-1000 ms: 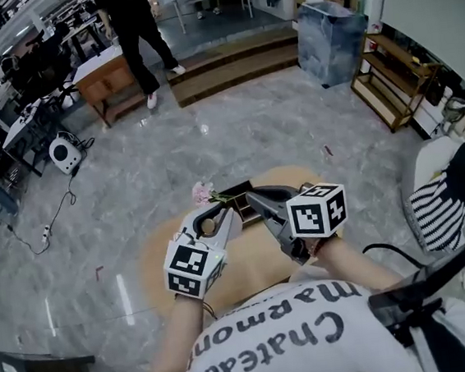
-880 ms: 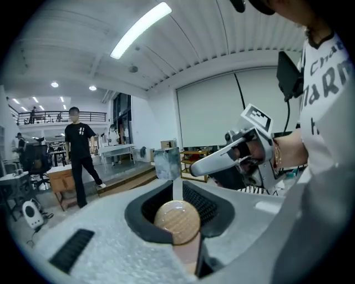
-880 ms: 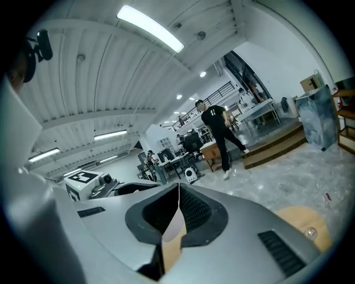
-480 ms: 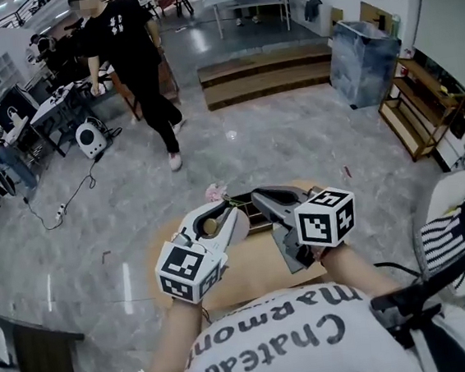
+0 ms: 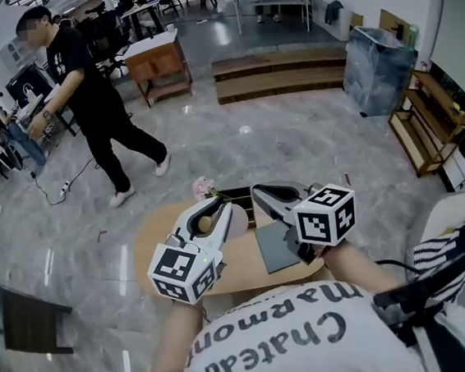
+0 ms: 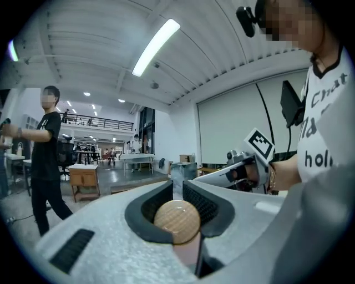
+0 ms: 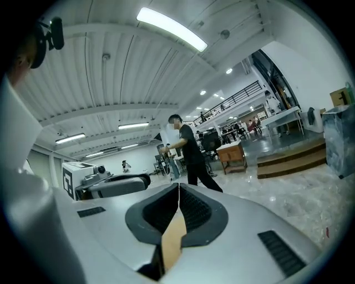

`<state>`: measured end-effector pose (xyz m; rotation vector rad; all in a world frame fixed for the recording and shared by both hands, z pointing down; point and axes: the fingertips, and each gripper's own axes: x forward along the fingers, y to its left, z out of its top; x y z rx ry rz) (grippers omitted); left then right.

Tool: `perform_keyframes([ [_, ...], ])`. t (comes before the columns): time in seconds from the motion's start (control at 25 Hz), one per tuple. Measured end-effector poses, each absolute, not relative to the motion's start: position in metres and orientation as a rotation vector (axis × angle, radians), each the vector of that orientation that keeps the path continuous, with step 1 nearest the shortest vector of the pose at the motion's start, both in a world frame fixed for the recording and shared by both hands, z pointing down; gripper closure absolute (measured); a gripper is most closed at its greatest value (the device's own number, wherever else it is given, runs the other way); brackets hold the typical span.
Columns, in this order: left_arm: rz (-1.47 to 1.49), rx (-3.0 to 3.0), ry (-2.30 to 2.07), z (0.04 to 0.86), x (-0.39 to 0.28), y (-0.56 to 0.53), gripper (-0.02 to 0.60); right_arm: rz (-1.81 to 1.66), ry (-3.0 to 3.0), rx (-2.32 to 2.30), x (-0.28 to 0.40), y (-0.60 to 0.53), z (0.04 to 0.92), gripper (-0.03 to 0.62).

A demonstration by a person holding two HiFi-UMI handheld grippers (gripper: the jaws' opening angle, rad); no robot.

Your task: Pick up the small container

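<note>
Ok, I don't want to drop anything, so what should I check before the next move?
1. Left gripper closed on the wooden knob: ok.
2. Pink container under the knob clear of the table: cannot tell.
3. Right gripper empty: cannot tell; jaws together, a tan sliver shows beneath.
4. Walking person away from the table: ok.

Small container: round wooden top, clamped, airborne.

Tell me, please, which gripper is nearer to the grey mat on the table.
Right. The right gripper hangs over the grey mat; the left gripper is off to its left.
</note>
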<state>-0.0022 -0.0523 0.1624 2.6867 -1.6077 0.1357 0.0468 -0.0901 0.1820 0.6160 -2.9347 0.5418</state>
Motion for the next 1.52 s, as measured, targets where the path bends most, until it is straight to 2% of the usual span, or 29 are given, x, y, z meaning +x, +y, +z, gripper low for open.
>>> perform_keyframes([
  [0.44, -0.03, 2.511, -1.781, 0.176, 0.043, -0.033, 0.517, 0.524, -2.894, 0.486, 0.105, -0.076, 0.206, 0.579],
  [0.84, -0.019, 2.416, -1.838, 0.208, 0.066, -0.008, 0.517, 0.591, -2.857, 0.429, 0.133, -0.058, 0.241, 0.579],
  [1.52, 0.09, 2.212, -1.912, 0.271, 0.051, 0.033, 0.517, 0.592, -2.729, 0.494, 0.147, -0.053, 0.296, 0.579],
])
